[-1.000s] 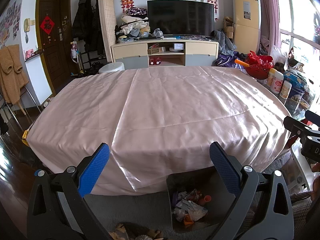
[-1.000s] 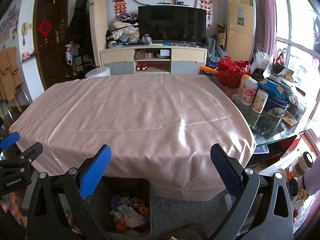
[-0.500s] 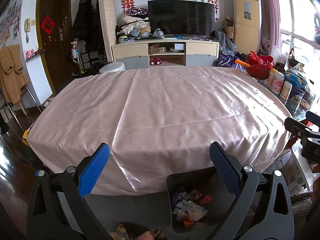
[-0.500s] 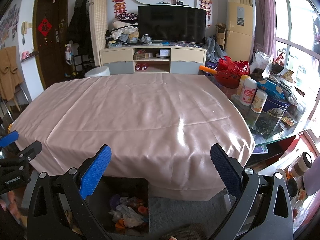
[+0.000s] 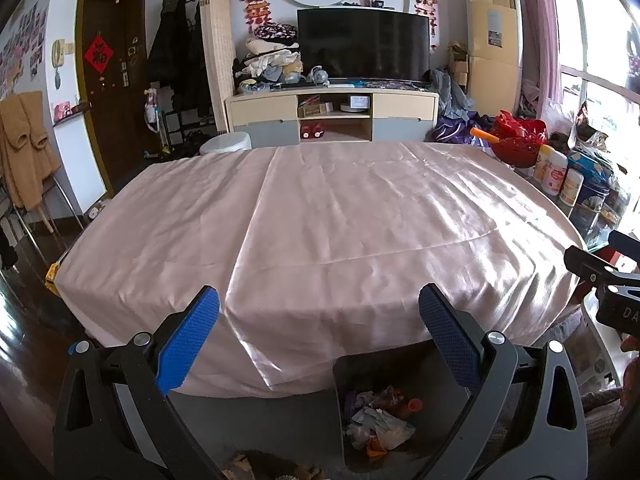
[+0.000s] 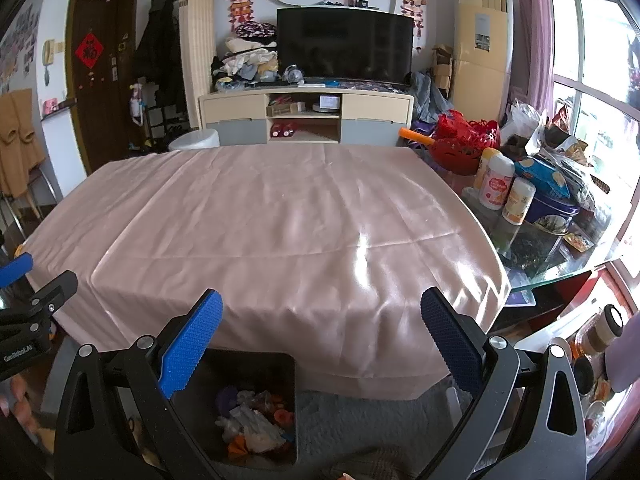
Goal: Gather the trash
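One bin (image 6: 240,404) of trash (image 6: 256,420) near, one television (image 6: 344,44) far, three white bottles (image 6: 498,184) right, two grippers, left (image 5: 318,338) and right (image 6: 320,340).

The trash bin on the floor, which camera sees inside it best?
The right wrist view: the trash bin sits almost whole between the open fingers, with crumpled wrappers inside. In the left wrist view the trash bin is partly hidden behind the left gripper's right finger.

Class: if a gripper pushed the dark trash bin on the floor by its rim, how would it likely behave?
The trash bin probably slides rather than tips: it looks squat and square. It is likely light, since it holds only crumpled wrappers. The grey carpet under it may drag, so a high push could rock it.
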Available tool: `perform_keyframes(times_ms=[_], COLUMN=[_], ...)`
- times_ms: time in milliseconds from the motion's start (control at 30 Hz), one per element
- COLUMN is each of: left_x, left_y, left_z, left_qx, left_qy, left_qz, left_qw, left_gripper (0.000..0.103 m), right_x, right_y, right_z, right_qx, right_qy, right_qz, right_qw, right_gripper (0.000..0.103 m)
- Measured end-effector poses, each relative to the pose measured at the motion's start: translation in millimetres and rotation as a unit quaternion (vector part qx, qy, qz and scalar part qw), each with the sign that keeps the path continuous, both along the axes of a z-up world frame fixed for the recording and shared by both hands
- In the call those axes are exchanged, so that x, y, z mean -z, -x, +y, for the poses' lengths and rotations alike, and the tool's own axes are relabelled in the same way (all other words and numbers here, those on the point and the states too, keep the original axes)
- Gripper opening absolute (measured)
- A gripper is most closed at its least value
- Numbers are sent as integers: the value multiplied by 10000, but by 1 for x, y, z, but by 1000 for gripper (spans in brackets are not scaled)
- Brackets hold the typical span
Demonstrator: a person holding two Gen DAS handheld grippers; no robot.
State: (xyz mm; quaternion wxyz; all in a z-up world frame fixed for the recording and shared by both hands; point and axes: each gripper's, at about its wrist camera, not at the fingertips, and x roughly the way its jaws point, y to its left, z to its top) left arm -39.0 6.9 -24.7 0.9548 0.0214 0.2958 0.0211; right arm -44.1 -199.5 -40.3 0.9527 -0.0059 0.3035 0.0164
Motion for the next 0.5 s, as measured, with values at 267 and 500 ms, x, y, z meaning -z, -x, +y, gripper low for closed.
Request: perform_keyframes(times_ms=[267,500], left_x=[0,1], left_y=[0,-5], left_z=[2,6], left_qx=[-30,-122], left_qy=[-15,43], left_qz=[-24,152], left_qw=[10000,9998], left_gripper=[95,95], right_x=[1,1], right_y=[-2,-2], right_z=[-1,-1], right_qx=[-19,-21], right_qy=[14,12], right_qz=[35,45], right_qw=[10000,10000], right_gripper=[100,100])
